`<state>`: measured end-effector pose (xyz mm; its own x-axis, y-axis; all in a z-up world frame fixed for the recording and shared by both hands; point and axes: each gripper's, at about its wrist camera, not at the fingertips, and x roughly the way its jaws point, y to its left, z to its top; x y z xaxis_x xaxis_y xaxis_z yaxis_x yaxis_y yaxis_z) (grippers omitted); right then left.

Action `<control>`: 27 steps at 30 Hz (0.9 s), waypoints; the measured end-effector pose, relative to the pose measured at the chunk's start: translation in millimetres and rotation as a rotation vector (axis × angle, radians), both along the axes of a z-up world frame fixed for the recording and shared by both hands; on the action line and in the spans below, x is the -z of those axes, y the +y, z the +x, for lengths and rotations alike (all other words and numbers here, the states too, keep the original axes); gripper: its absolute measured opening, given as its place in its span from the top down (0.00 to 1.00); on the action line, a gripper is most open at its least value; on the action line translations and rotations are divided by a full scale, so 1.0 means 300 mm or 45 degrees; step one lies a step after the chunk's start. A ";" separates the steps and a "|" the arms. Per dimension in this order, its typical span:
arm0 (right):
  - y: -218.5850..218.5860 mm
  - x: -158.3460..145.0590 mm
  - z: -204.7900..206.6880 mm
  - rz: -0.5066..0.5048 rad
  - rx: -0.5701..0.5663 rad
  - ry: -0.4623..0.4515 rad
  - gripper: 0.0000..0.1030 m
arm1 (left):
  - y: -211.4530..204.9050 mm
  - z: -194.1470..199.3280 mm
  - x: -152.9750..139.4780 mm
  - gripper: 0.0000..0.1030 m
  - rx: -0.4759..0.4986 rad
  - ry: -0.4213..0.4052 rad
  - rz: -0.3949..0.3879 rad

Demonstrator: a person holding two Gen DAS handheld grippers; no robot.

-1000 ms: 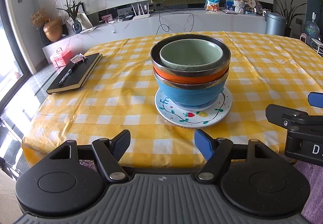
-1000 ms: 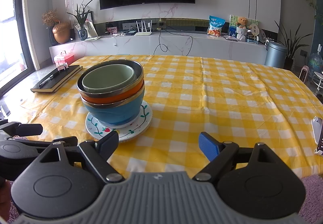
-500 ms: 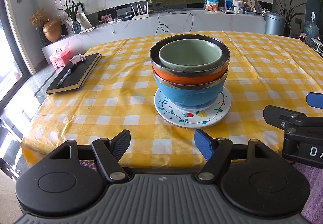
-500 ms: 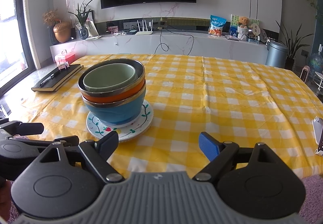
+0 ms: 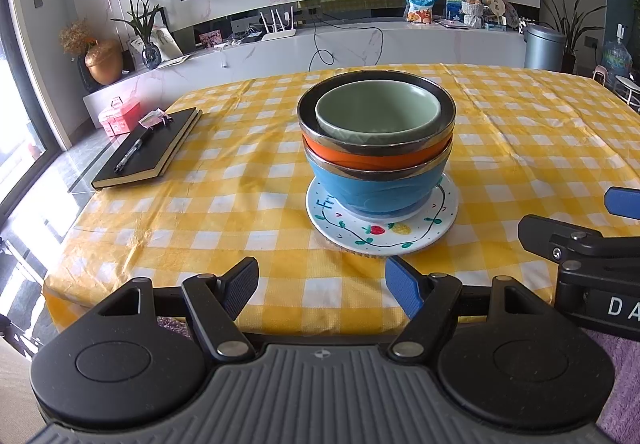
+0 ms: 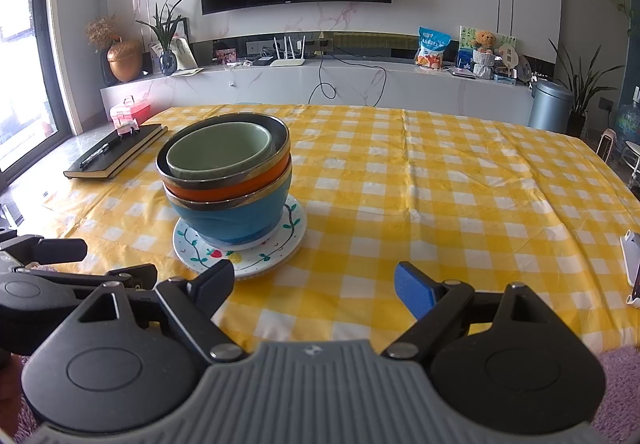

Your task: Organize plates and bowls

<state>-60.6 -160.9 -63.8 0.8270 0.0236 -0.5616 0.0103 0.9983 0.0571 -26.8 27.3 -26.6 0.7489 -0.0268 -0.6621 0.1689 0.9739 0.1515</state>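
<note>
Tablecloth was yellow-white check. Bowls: pale green on top, orange, blue at bottom. Plate white, painted vine and strawberry. Notebook black.

Three nested bowls sit on a painted plate, left tongs agape.

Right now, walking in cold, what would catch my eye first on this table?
The bright stack: a green bowl nested in an orange bowl, atop a blue bowl, all on a painted plate mid-table. Around it spreads the yellow checked tablecloth, with a black notebook and pen at the left edge. Both grippers, left gripper and right gripper, hang open nearby.
</note>
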 end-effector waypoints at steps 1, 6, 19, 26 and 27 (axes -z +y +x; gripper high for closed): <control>0.000 -0.001 -0.001 0.000 0.001 -0.001 0.17 | 0.001 0.000 0.000 0.17 -0.001 0.000 0.000; -0.002 0.001 -0.001 0.003 0.000 0.004 0.16 | 0.001 0.000 -0.001 0.17 -0.004 0.002 0.001; -0.001 0.006 0.003 0.007 -0.002 0.011 0.16 | 0.012 0.002 -0.002 0.17 0.002 0.003 -0.014; 0.003 0.014 0.008 0.007 -0.006 0.018 0.16 | 0.014 -0.004 -0.004 0.17 0.006 -0.003 -0.026; 0.004 0.015 0.008 0.006 -0.006 0.018 0.16 | 0.014 -0.004 -0.004 0.17 0.007 -0.004 -0.028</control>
<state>-58.1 -159.7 -68.1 0.8189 0.0304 -0.5732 0.0063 0.9981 0.0619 -28.1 31.6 -25.5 0.7507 -0.0458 -0.6591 0.1740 0.9761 0.1304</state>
